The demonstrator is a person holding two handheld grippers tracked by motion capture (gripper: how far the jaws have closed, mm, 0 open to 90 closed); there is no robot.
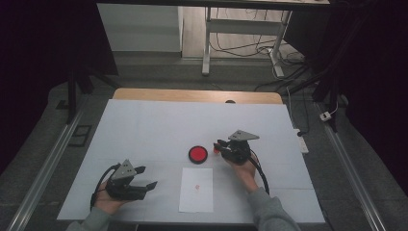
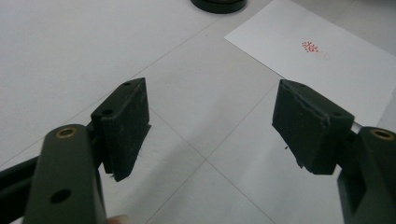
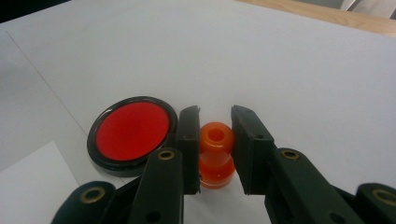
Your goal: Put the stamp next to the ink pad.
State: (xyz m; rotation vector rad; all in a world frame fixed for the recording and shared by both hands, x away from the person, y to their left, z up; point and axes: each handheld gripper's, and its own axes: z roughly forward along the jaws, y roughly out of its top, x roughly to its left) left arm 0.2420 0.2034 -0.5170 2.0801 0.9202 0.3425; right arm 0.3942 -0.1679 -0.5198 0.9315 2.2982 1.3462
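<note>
White table (image 1: 144, 125): left tongs (image 1: 146, 177) gape; right tongs (image 3: 215, 140) pinch orange stamp (image 3: 216, 154).

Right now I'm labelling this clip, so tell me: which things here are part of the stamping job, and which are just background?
In the job:
- orange stamp, clamped in the right gripper
- red ink pad
- sheet of paper bearing a red mark
- left gripper, open, holding nothing

Just about:
- white table cover
- desk frame and cables beyond the table

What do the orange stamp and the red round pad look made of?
Orange stamp: likely glossy, slightly translucent plastic, glowing at its edges between the right tongs. Red round pad: matte red, probably ink felt, in a shiny black, likely plastic, rim.
</note>
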